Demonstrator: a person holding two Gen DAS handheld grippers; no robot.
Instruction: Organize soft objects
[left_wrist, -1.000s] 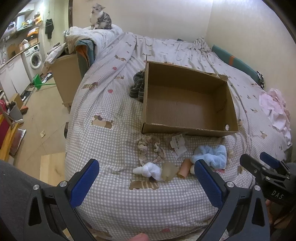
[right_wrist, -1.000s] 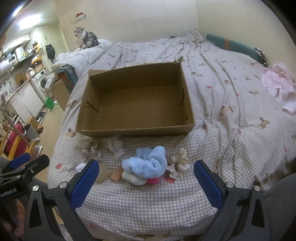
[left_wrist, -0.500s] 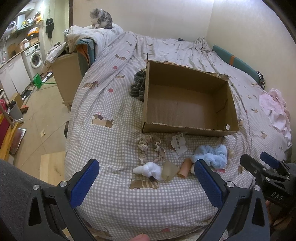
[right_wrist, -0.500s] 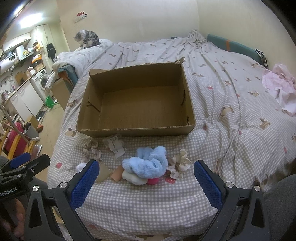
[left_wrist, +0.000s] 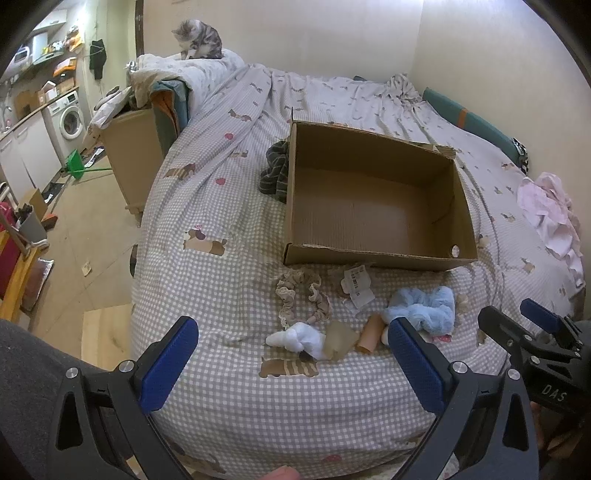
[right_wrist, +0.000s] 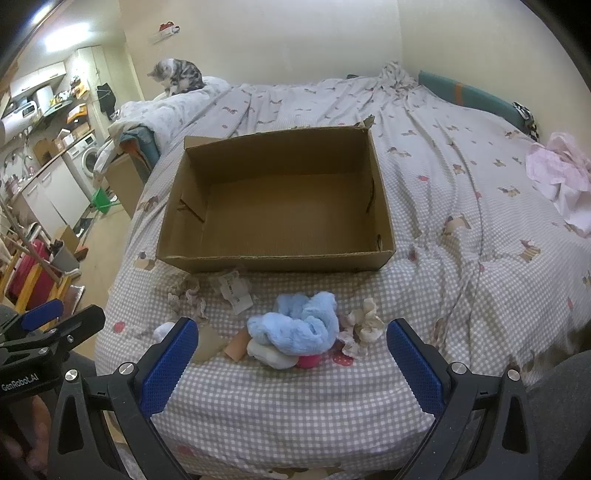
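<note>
Both grippers hang above the near edge of the bed with nothing in them: my left gripper (left_wrist: 291, 354) has its blue pads spread wide over the white sock bundle (left_wrist: 295, 338), and my right gripper (right_wrist: 291, 354) is just as wide over the fluffy light-blue scrunchie (right_wrist: 299, 328). Every soft item lies loose on the checked duvet (right_wrist: 295, 402), just in front of the empty cardboard box (right_wrist: 277, 206), so I judge nothing is sorted yet. My main worry is the pile on the right: the blue scrunchie rests on a white sock (right_wrist: 269, 356) and touches something pink (right_wrist: 308, 362), so a deep pinch could lift two or three pieces at once, or snag the duvet underneath. On the left, the beige lace scrunchie (left_wrist: 301, 295) is thin and flat, and my pads could close on bedding instead. A paper tag (left_wrist: 356, 288) beside it could get swept along. The grippers sit close together, so reaching inward at once risks a clash. A tabby cat (left_wrist: 197, 38) sits on bedding far back; if it wanders over, it could scatter everything.
</note>
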